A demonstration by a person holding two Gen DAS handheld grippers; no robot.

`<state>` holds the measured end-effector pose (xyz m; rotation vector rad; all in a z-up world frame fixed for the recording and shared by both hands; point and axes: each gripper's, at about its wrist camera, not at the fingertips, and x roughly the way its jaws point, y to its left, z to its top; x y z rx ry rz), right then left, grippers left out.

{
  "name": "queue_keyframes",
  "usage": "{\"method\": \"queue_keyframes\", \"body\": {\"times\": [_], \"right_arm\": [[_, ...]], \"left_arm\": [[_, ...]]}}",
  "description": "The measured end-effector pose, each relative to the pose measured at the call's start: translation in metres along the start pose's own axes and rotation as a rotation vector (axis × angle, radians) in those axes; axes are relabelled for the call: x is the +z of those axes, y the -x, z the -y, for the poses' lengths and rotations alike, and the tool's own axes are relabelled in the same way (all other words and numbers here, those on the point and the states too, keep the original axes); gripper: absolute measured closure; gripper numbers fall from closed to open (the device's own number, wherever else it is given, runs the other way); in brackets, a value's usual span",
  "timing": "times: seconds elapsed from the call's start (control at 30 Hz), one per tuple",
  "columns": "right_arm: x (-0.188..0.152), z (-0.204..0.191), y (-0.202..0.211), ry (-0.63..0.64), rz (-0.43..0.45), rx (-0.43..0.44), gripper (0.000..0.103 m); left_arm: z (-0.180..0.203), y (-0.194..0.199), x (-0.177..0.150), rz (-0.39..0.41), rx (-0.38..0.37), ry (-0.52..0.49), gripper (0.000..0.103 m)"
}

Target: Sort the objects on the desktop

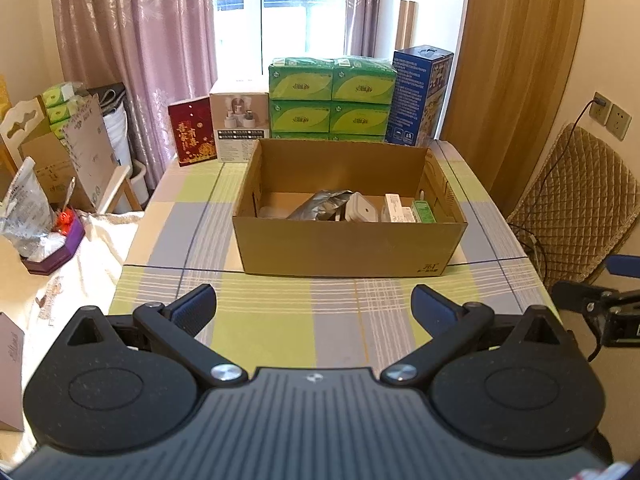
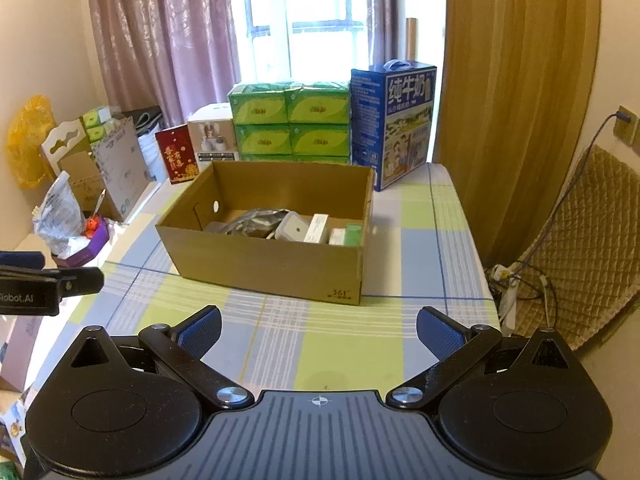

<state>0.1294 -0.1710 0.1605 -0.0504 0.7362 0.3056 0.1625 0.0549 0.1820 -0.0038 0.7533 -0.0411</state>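
Hovering side by side above the near edge of the checked tabletop [image 1: 264, 332], both grippers facing the open cardboard box [image 1: 348, 248] sitting mid-table. Holding nothing: left gripper [image 1: 314, 308] with jaws spread wide, bare cloth showing between them; right gripper [image 2: 319, 330] likewise gaping and empty. Lying already inside the box, along its near wall: a crumpled silver pouch [image 1: 324, 205], a white square container [image 1: 362, 209], a slim white carton [image 1: 394, 208] and a small green carton [image 1: 424, 211] at the right end. Standing behind the box against the window, apparently backdrop rather than work: stacked green tissue packs [image 1: 332, 98], a blue milk carton [image 1: 420, 96], a white product box [image 1: 239, 126] and a red gift box [image 1: 194, 130]. Showing no loose item on the cloth in front of or beside the box in either view, so judging the sorting as at or near its end, or resting between picks. Calling next, most likely, for scanning the tabletop for anything left outside, then lining up open jaws over it; failing that, reaching down into the box to tidy the contents, minding the tall near wall on the way in.
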Motion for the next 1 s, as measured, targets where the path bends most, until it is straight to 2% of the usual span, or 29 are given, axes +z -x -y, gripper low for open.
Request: {"method": "queue_keyframes", "body": {"times": [0.3, 0.83, 1.0], "right_arm": [[-0.004, -0.001, 0.003, -0.042, 0.006, 0.010, 0.002], [-0.014, -0.013, -0.002, -0.020, -0.003, 0.013, 0.002], [-0.017, -0.013, -0.004, -0.025, -0.005, 0.011, 0.002]], "left_arm": [[-0.010, 0.004, -0.009, 0.005, 0.013, 0.008, 0.001], [-0.013, 0.000, -0.015, -0.005, -0.010, 0.012, 0.001], [-0.015, 0.004, -0.016, 0.025, -0.018, 0.021, 0.001]]}}
